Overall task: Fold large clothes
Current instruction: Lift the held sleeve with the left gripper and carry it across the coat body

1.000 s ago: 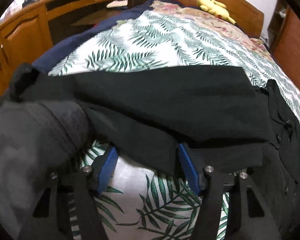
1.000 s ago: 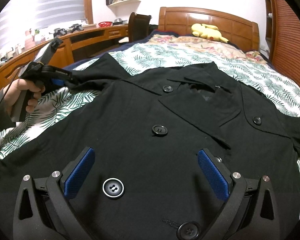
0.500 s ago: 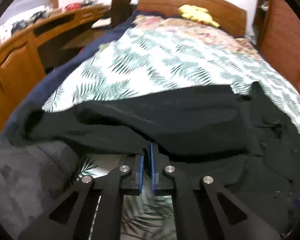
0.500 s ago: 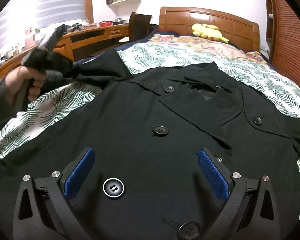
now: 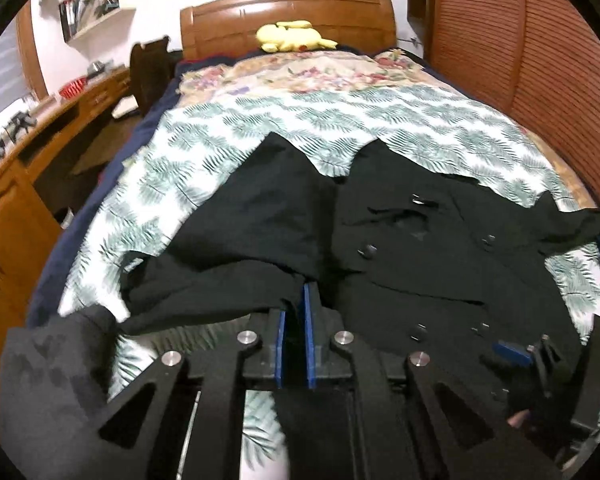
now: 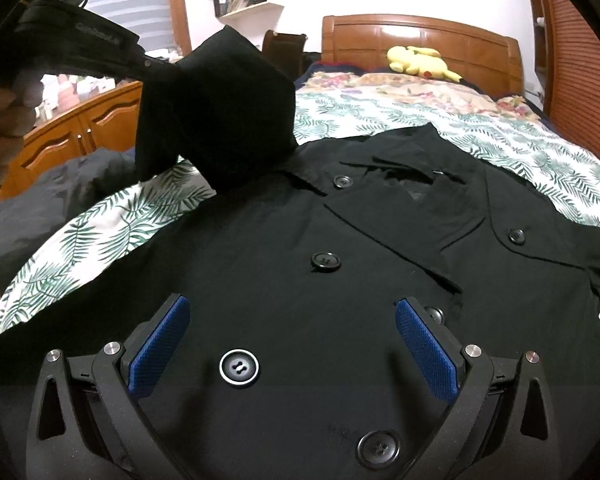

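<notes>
A black double-breasted coat [image 6: 300, 240] lies front up, with large buttons, on the leaf-print bedspread [image 6: 112, 224]. My left gripper [image 5: 294, 292] is shut on the edge of the coat's sleeve [image 5: 252, 216], the fabric pinched between its blue pads. In the right wrist view that sleeve [image 6: 220, 112] hangs lifted above the bed from the left gripper [image 6: 156, 66], held by a hand at the upper left. My right gripper [image 6: 292, 320] hovers open low over the coat's front with nothing between its fingers. One of its blue pads [image 5: 512, 350] shows in the left wrist view.
A yellow plush toy [image 5: 292, 36] lies by the wooden headboard [image 5: 288, 12]. A wooden desk and cabinets [image 5: 16, 200] run along the bed's left side, with a chair [image 5: 148, 68] beyond. A slatted wooden wall [image 5: 540, 60] stands at the right. A dark grey bundle [image 6: 60, 192] lies at the bed's left edge.
My left gripper closed on the sleeve's edge, then rose and swung it up off the bed toward the coat's body. The right gripper has stayed still and open.
</notes>
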`<control>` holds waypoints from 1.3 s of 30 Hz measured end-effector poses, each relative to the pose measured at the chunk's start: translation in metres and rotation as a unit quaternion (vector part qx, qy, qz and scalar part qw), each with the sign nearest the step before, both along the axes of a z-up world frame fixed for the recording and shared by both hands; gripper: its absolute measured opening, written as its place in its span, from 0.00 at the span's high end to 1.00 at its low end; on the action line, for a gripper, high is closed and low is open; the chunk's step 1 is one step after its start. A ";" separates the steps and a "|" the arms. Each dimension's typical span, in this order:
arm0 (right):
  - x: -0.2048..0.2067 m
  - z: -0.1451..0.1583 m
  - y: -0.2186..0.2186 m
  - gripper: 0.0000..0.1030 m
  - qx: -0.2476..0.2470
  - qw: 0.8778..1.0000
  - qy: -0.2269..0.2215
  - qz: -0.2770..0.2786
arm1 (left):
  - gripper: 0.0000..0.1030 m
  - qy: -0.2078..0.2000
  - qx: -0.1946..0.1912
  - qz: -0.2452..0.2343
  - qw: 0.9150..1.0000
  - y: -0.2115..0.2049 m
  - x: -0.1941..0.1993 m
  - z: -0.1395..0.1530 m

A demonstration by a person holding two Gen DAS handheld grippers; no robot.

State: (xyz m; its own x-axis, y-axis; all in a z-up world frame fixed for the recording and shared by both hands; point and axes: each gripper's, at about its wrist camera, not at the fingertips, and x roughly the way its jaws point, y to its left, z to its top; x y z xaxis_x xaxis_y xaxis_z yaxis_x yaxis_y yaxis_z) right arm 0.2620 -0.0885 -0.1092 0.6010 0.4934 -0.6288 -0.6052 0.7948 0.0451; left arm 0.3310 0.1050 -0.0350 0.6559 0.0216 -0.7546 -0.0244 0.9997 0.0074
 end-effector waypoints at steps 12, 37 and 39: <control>0.000 0.002 -0.003 0.00 0.005 1.000 0.001 0.002 | 0.72 0.024 -0.040 -0.007 0.999 -0.001 -0.057 -0.018; -0.001 -0.004 0.006 0.00 -0.011 1.000 0.007 0.005 | 0.62 0.018 -0.004 0.131 0.991 0.152 0.027 -0.093; -0.001 -0.005 0.007 0.00 -0.013 1.000 0.008 0.006 | 0.62 0.016 0.005 0.149 0.989 0.160 0.031 -0.100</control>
